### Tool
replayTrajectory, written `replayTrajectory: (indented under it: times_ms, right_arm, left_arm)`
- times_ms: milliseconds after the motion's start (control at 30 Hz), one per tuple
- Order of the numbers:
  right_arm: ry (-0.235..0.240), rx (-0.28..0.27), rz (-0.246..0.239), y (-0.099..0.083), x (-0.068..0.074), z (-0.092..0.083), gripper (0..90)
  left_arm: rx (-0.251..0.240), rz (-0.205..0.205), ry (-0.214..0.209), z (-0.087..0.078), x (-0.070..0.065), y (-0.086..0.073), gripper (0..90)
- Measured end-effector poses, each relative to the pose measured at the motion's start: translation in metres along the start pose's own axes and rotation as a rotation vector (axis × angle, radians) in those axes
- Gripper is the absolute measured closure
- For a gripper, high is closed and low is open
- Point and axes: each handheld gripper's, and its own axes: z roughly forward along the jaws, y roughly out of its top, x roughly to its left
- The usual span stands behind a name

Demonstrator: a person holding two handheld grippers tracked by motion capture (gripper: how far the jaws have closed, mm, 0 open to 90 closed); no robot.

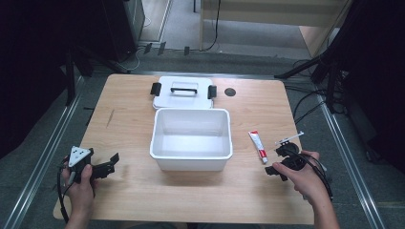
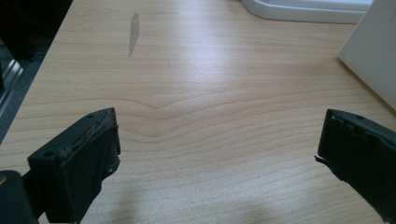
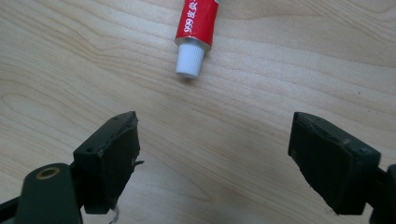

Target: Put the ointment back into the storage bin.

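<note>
Gaping wide, the right hand-held gripper (image 3: 215, 154) hovers empty just short of the tube (image 3: 196, 28).

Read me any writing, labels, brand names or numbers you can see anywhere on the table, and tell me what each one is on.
"999" followed by small white characters, too blurred to read: on the red band of the small red-and-white tube with a white ribbed cap.
No writing shows on the white plastic box, its white lid with black clips, or the light wooden table.

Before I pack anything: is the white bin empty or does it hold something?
Empty: the white bin shows only its bare white floor, and its lid lies behind it.
</note>
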Motion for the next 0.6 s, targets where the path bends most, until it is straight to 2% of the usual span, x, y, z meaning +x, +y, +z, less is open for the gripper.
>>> replayTrajectory:
  times_ms: [167,267,400,467,600]
  right_arm:
    - [-0.018,0.072,-0.024,0.014,0.001,-0.001,20.1]
    - [-0.027,0.137,-0.030,0.024,0.003,0.002,21.6]
    - [-0.038,0.196,-0.038,0.038,0.008,0.007,22.2]
    - [-0.034,0.209,-0.038,0.045,0.009,0.008,26.0]
    - [-0.011,0.209,0.004,0.057,0.008,0.010,33.9]
  left_arm:
    - [0.005,0.000,-0.003,0.000,0.000,0.000,0.0]
    - [0.007,0.001,-0.004,0.000,0.000,0.000,0.0]
    - [0.008,0.002,-0.005,0.000,0.000,0.000,0.0]
    - [0.008,0.002,-0.006,0.000,0.000,0.000,0.0]
    - [0.009,0.004,-0.008,0.001,0.000,0.000,0.0]
